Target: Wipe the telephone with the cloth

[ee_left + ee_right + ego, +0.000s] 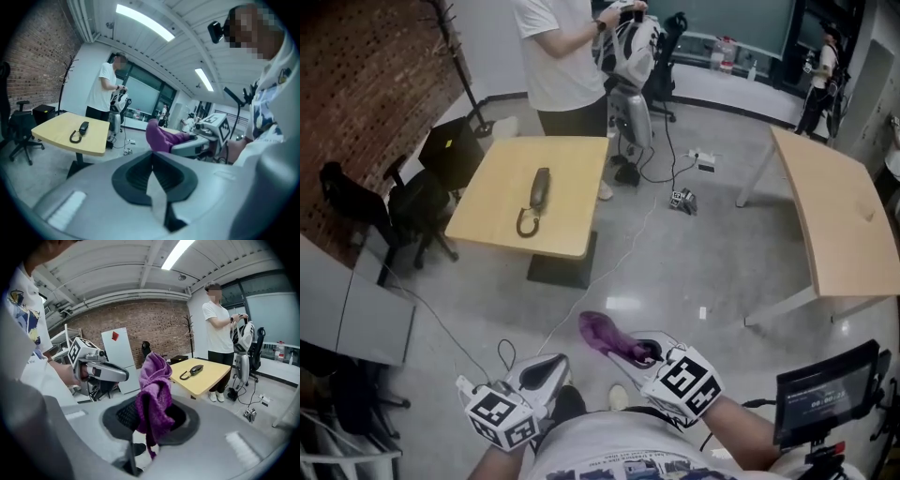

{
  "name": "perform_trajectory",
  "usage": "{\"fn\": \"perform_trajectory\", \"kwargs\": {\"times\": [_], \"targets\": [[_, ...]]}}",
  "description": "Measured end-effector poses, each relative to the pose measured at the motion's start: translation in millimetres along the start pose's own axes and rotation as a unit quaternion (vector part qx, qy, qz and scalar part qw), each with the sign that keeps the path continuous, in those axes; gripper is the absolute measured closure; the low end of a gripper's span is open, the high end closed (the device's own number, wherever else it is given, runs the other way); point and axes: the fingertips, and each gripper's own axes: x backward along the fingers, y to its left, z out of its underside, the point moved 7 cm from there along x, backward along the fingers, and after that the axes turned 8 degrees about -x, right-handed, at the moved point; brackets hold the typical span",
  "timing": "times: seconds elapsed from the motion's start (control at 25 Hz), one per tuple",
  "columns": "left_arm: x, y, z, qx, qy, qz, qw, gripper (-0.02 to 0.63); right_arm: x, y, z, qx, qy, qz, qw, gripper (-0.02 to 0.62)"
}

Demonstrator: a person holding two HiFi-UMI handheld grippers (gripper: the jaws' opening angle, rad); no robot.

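The right tongs are clenching a purple cloth, which is standing up out of the jaws in a bunched fold and hanging a little below them. The left tongs are clamped together, with nothing between them. In the head view both are being held low and close to the person's body, the left tongs just beside the right. The cloth is sticking out ahead over the grey floor.

The telephone is lying well apart from both tongs, on a light wooden tabletop farther out. Its black handset is lying lengthwise near the middle, and its cord is curling into a loop at the nearer end.

A person in a white shirt is standing at the far edge of that tabletop, handling a white and black machine. A black chair is sitting to the left of the tabletop, by a brick wall. A cable is trailing across the floor. A second tabletop is standing off to the right, and a small screen is showing at the lower right.
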Motion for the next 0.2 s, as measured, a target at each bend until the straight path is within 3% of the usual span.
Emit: {"fn": "perform_trajectory", "kwargs": {"times": [0.2], "targets": [[-4.3,-3.3,-0.8,0.004,-0.005,0.004,1.0000,0.601,7.0,-6.8,1.5,-0.002,0.003,0.008,1.000,0.511]]}}
